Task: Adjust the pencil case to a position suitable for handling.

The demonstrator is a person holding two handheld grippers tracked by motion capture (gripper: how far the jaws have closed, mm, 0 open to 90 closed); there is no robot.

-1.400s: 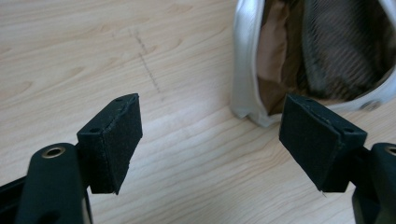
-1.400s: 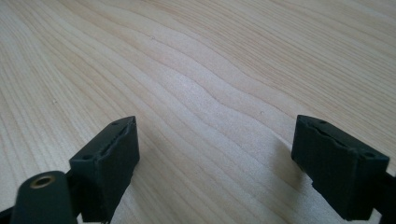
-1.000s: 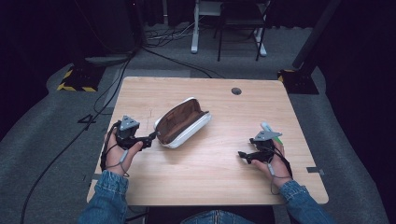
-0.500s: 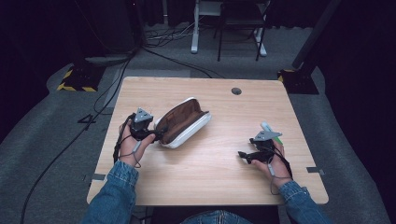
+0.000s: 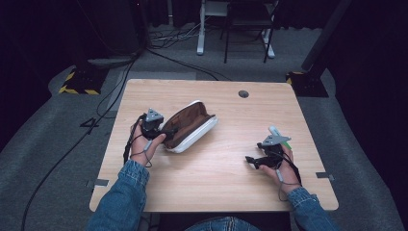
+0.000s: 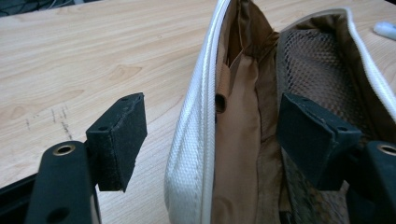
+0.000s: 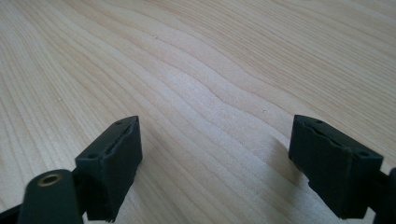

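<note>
1. The white canvas pouch with brown lining [image 5: 190,126] lies open, left of centre on the pale wooden table [image 5: 226,187].
2. The left gripper [image 6: 210,140] is spread, straddling the pouch's near wall [image 6: 194,140]: likely the grasping step; next, close squarely.
3. The right gripper [image 7: 215,163] rests spread over bare wood.

Place: lab/studio | dark curtains [image 5: 43,43] | floor cables [image 5: 178,36] | hazard-taped base [image 5: 77,84]

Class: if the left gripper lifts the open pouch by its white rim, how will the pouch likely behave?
The pouch looks like soft fabric with a creased lining, so it would probably sag. Its piped white rim may hold some shape. It appears empty, so likely light.
</note>
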